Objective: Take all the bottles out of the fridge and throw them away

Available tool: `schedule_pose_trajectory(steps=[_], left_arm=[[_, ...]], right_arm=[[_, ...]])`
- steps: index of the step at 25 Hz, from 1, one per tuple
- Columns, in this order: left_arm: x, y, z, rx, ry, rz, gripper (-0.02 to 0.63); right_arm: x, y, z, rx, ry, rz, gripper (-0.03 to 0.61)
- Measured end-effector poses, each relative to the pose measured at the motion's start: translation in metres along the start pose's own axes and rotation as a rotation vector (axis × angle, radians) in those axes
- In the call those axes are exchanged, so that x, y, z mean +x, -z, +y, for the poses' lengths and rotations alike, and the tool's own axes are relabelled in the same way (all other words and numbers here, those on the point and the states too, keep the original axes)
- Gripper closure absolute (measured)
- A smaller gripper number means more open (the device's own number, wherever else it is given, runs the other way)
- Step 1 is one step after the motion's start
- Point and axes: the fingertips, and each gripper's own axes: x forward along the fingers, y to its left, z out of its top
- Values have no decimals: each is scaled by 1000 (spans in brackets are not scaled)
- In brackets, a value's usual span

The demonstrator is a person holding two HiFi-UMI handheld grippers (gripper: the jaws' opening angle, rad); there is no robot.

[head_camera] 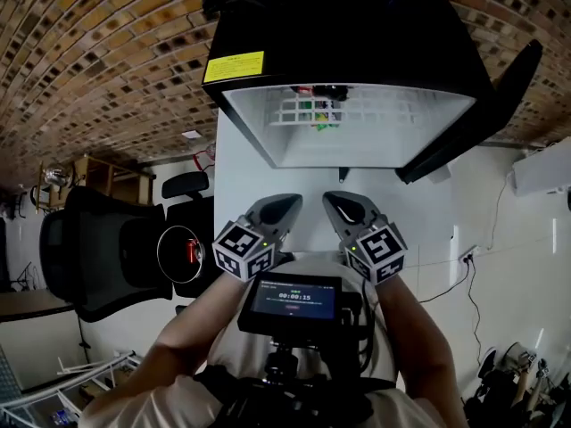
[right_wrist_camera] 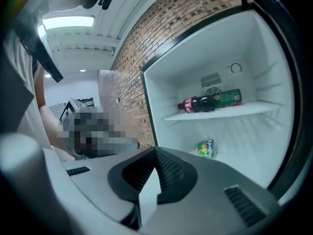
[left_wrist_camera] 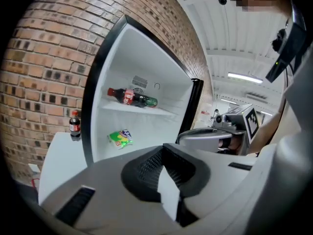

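Jaws of the left gripper (head_camera: 284, 207) and right gripper (head_camera: 344, 207) are both closed on nothing; the two sit side by side, apart. Straight ahead the fridge (head_camera: 357, 34) stands open, its door (head_camera: 510, 83) swung out beyond the right gripper, the mouth wide between black frame edges. Ahead and higher, a cola bottle (right_wrist_camera: 198, 103) and green bottle (right_wrist_camera: 227, 98) lie end to end on the shelf (right_wrist_camera: 254, 107), a packet (right_wrist_camera: 205, 148) below. A third bottle (left_wrist_camera: 74, 125) stands outside, just beside the frame, left of the left gripper.
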Motion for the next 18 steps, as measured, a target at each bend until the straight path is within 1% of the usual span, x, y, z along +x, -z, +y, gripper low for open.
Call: schedule_pose_trajectory(steps=[4, 7, 13, 18], left_arm=[[16, -8, -17, 22, 33, -5, 604], [25, -10, -24, 27, 35, -10, 604], [38, -8, -35, 12, 29, -10, 605], [50, -17, -41, 28, 25, -15, 606]], right_arm=[[-25, -8, -19, 12, 53, -38, 574], [-39, -9, -27, 16, 80, -57, 574], [-61, -9, -36, 24, 110, -90, 574], [-72, -14, -47, 25, 120, -107, 574]])
